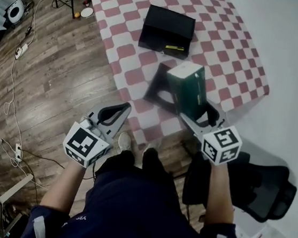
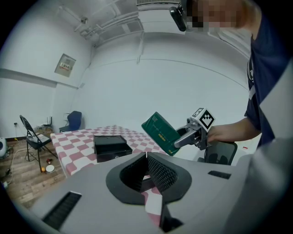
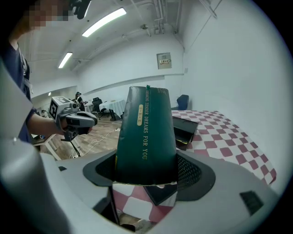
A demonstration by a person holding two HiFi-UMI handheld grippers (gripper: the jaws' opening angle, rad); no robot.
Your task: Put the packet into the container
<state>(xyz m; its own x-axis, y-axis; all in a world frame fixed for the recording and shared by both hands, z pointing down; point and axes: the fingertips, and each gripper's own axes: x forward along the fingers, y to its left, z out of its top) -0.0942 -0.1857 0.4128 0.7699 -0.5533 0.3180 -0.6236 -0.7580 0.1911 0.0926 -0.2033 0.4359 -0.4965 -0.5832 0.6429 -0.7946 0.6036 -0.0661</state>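
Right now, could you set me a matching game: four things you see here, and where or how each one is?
Things:
1. packet
2. container
3. left claw
4. chair

Places or states:
A. on the checked cloth
B. closed on nothing
C. gripped in the right claw
D. beside the person's right arm

Pairs: 1-C, 2-A, 3-B, 4-D

A red-and-white checked cloth (image 1: 238, 51) lies spread flat; a black office chair (image 1: 264, 189) stands near its corner. White cables (image 1: 12, 80) trail over the wooden floor (image 1: 62, 78)
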